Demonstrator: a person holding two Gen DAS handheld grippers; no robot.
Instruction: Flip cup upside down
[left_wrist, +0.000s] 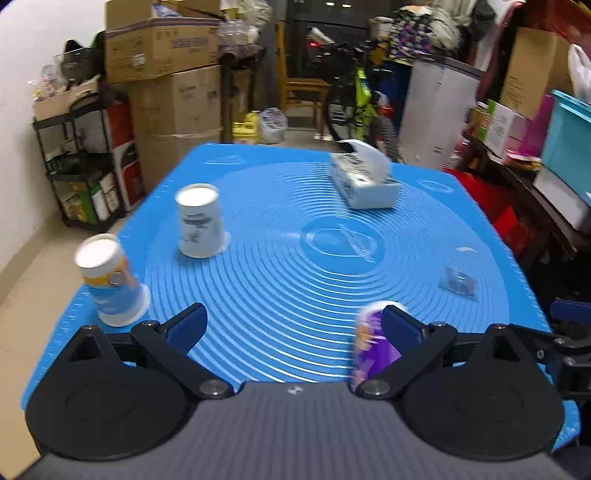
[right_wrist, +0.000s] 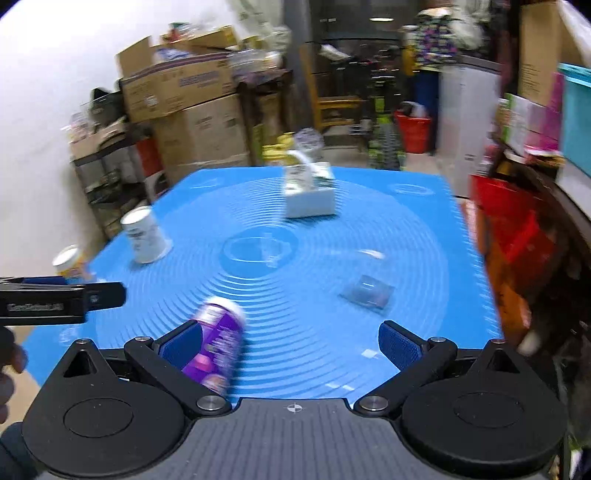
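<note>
Purple cup (right_wrist: 219, 347) stands near the open, empty right hand-held gripper (right_wrist: 291, 343); left hand-held gripper (left_wrist: 291, 325) also open. Center the cup before closing.

Blue mat (left_wrist: 280, 280): cups (left_wrist: 199, 221), tissue box (left_wrist: 364, 181).

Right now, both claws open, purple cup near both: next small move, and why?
Probably ease the right claw left until the purple cup sits between its fingers. Both claws are open and empty, and the cup lies against its left finger. The white cup and orange cup already stand inverted.
</note>
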